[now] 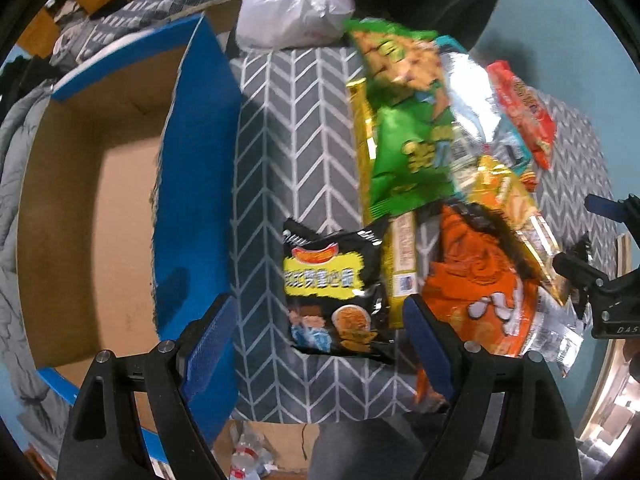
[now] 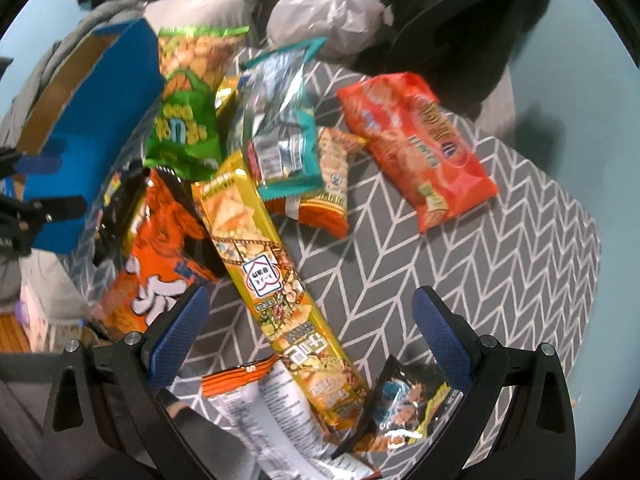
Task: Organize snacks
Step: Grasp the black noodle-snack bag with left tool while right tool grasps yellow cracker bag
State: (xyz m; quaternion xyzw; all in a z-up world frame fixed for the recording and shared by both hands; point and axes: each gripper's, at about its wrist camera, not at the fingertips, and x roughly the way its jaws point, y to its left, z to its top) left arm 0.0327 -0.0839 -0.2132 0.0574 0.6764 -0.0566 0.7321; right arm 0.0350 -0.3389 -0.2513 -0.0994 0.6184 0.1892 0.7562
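Observation:
A pile of snack packs lies on a grey chevron cloth (image 1: 296, 128). In the left wrist view my left gripper (image 1: 316, 314) is open, its jaws either side of a small black snack pack (image 1: 334, 292). A green bag (image 1: 404, 128), an orange bag (image 1: 476, 280) and a red pack (image 1: 524, 112) lie beyond. An open blue cardboard box (image 1: 192, 168) stands to the left. In the right wrist view my right gripper (image 2: 310, 312) is open above a long gold pack (image 2: 264, 256). Nearby are the green bag (image 2: 184, 116), a teal and silver pack (image 2: 280, 128) and the red pack (image 2: 416, 136).
A white plastic bag (image 1: 292, 4) and a dark chair (image 2: 460, 20) stand behind the snacks. The blue box (image 2: 92, 120) is at the left in the right wrist view. The cloth ends near the front edge (image 1: 320, 416), with floor clutter below.

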